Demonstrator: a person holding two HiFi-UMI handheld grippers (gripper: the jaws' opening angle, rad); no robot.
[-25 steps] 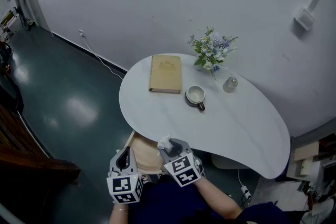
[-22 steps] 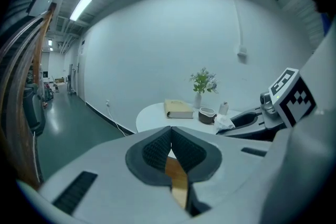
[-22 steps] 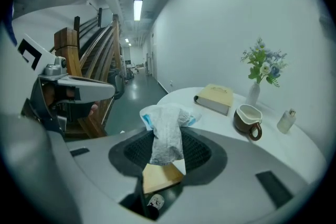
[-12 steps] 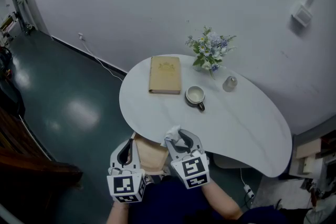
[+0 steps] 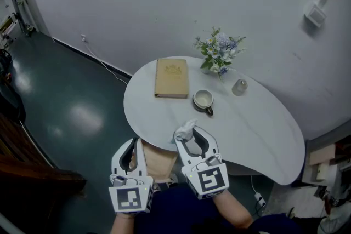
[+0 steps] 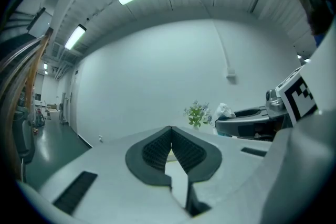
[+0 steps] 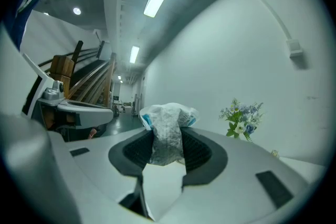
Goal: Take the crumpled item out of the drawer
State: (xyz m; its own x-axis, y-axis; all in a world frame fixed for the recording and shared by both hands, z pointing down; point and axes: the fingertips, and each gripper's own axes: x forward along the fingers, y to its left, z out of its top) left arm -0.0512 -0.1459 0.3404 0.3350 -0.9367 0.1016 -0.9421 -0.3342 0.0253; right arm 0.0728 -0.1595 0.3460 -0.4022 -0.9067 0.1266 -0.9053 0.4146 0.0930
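A crumpled white wad with blue print (image 7: 167, 132) is pinched between the pads of my right gripper (image 5: 185, 135), raised over the near edge of the white table (image 5: 258, 129); the wad (image 5: 185, 129) sticks out past the fingertips. In the left gripper view the same wad (image 6: 224, 110) shows at the right gripper's tip. My left gripper (image 5: 133, 149) hovers to the left, above the open wooden drawer (image 5: 158, 160) under the tabletop. Its pads (image 6: 181, 150) meet at the tips with nothing between them.
On the table lie a tan book (image 5: 172, 77), a cup (image 5: 203, 100) on a saucer, a small grey jar (image 5: 239, 87) and a bunch of flowers (image 5: 219, 52). A grey wall stands behind, with dark green floor (image 5: 66, 101) to the left.
Both grippers have risen from the drawer. The right one, still clamped on the wad, now stands over the table's near edge; the left has come up beside it.
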